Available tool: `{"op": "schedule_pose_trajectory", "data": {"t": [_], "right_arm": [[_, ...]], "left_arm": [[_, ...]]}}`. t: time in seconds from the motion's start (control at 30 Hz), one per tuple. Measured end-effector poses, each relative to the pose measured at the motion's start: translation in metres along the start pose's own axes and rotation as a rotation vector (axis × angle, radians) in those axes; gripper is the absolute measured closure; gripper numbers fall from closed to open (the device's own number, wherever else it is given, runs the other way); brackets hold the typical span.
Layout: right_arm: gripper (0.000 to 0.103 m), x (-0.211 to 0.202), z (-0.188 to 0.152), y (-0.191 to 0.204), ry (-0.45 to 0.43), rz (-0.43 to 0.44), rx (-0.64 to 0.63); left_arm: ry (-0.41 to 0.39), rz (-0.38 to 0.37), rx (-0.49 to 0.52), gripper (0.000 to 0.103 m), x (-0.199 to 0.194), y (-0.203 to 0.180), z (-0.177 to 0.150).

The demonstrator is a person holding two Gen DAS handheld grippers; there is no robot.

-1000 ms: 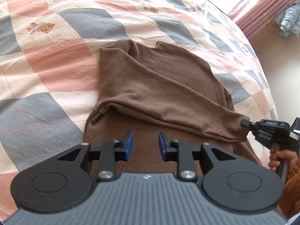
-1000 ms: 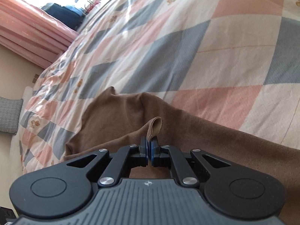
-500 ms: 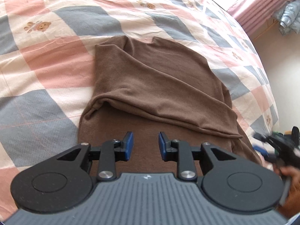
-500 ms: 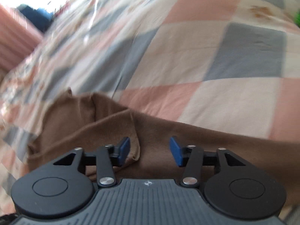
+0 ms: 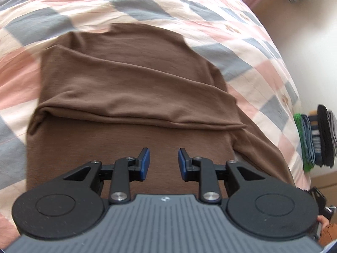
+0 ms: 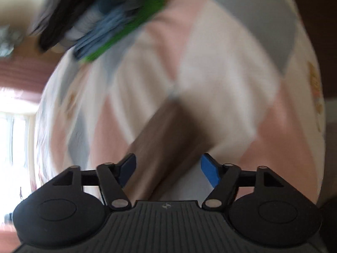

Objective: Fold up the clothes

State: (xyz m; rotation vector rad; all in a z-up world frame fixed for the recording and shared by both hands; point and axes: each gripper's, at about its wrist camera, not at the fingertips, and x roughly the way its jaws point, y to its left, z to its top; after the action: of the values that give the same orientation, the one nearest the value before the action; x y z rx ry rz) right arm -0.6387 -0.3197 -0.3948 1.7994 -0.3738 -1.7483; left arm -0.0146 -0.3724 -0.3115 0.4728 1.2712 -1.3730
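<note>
now that my right tool (image 6: 167,168) has let go of the sleeve it was pinching a second ago, the entry reads as follows.

item: brown top (image 5: 130,88), lying on the checked bedspread (image 5: 242,48) of the bed. one sleeve is folded across the body, its edge running side to side over the chest; the hem end lies nearest my left tool. the other sleeve trails off toward the right edge of the bed.

left tool (image 5: 163,164): blue pads parted a little, nothing between them, hovering over the lower part of the top. it has slid somewhat across the garment since a second ago, gap unchanged.

right tool: jaws opening, no cloth pressed by either pad; a brown strip of the top (image 6: 166,135) shows blurred beyond and between them, contact not discernible. the view is smeared by a fast swing and roll away from the release point.

also present: stack of folded clothes (image 5: 316,137) at the bed's right edge.

judgement: the first sleeve fold looks placed. next due is probably the trailing sleeve, then the body folded over.
</note>
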Motion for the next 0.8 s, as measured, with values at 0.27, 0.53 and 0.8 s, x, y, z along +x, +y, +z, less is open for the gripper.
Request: {"op": "schedule_pose_trajectory", "data": {"t": [0.27,0.53,0.8], "right_arm": [[0.088,0.025,0.003,0.037,0.001,-0.006,-0.028],[0.088,-0.007,-0.090,0.261,-0.112,0.233,-0.616],[0.088,-0.004,-0.361,0.396,0.146,0.627,-1.172]], "left_arm": [[-0.027,0.015,-0.036,0.080,-0.016,0.009,-0.006],[-0.117,0.066,-0.189,0.080,-0.067,0.083,-0.014],[-0.182,0.116,-0.351,0.080,-0.118,0.175,-0.039]]}}
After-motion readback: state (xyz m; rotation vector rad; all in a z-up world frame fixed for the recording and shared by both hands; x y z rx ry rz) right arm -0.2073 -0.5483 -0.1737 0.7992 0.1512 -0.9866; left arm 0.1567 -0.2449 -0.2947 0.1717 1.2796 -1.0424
